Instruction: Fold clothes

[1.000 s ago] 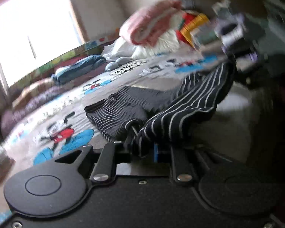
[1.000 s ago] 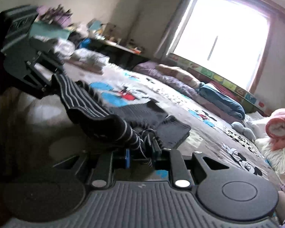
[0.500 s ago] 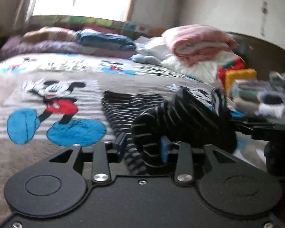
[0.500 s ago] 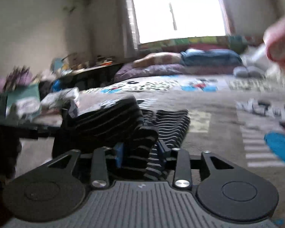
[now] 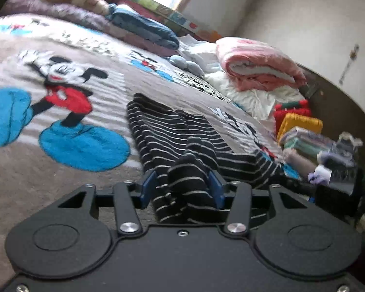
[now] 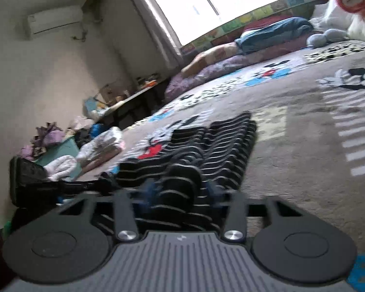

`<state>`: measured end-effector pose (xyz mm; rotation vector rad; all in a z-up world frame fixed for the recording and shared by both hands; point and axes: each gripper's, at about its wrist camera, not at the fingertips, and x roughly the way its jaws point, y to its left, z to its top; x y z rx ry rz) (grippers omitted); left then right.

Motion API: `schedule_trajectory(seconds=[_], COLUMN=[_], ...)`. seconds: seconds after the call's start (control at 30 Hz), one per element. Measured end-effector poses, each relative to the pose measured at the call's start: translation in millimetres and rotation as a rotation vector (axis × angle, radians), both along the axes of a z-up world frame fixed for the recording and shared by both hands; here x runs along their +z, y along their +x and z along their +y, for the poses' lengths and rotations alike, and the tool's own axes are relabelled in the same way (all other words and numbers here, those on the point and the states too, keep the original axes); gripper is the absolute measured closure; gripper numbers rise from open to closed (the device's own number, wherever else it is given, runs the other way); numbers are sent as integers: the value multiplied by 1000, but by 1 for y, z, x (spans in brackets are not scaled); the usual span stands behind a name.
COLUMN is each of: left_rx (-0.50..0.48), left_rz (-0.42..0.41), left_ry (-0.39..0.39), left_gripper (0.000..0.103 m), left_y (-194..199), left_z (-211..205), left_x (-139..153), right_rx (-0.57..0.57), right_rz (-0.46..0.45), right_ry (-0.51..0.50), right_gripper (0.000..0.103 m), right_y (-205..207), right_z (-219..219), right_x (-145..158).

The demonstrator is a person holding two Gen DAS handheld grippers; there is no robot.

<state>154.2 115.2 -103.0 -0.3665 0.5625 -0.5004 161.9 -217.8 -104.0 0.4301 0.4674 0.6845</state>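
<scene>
- On the bed (image 5: pixel 60 177), spread with a grey cartoon-mouse blanket (image 5: pixel 68 90), lies the black garment with thin white stripes (image 5: pixel 163 126), stretched away from both of my cameras.
- My left gripper (image 5: pixel 182 188) has its blue-padded fingers (image 5: pixel 148 188) clamped on a bunched near end of the striped garment; cloth fills the gap between the pads and hangs a little over the gripper body.
- My right gripper (image 6: pixel 180 191) is likewise closed on a fold of the same garment (image 6: pixel 221 146); this view is blurred, but the dark striped cloth sits between the blue pads.
- In the left wrist view, the right gripper (image 5: pixel 333 182) shows at the far right edge, beside a strip of the garment that runs toward it.
- In the right wrist view, the left gripper (image 6: pixel 29 182) shows at the left edge, level with the garment's near end.
- Beyond the garment, near the wall, I see a folded pink blanket (image 5: pixel 258 65) on white bedding, and a dark blue bundle (image 5: pixel 143 29) under the window.
- A stack of folded clothes (image 5: pixel 314 143) sits at the bed's right side, well apart from the garment's far end.
</scene>
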Motion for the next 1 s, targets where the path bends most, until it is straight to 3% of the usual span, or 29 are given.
schedule_trajectory(seconds=[0.1, 0.3, 0.47, 0.77, 1.0], left_rx=[-20, -11, -9, 4, 31], left_rz=[-59, -134, -179, -166, -100], left_ry=[11, -102, -146, -197, -215], left_gripper=[84, 85, 85, 85, 85], left_y=[-3, 9, 42, 107, 142], left_z=[-6, 4, 11, 24, 28], left_x=[8, 30, 42, 26, 6], right_rx=[4, 12, 17, 34, 22], right_rz=[-28, -85, -115, -117, -7], right_ry=[31, 94, 147, 162, 201], right_gripper=[78, 79, 79, 81, 82], right_y=[8, 24, 44, 105, 149], right_z=[-3, -8, -13, -13, -16], right_x=[8, 24, 33, 28, 0])
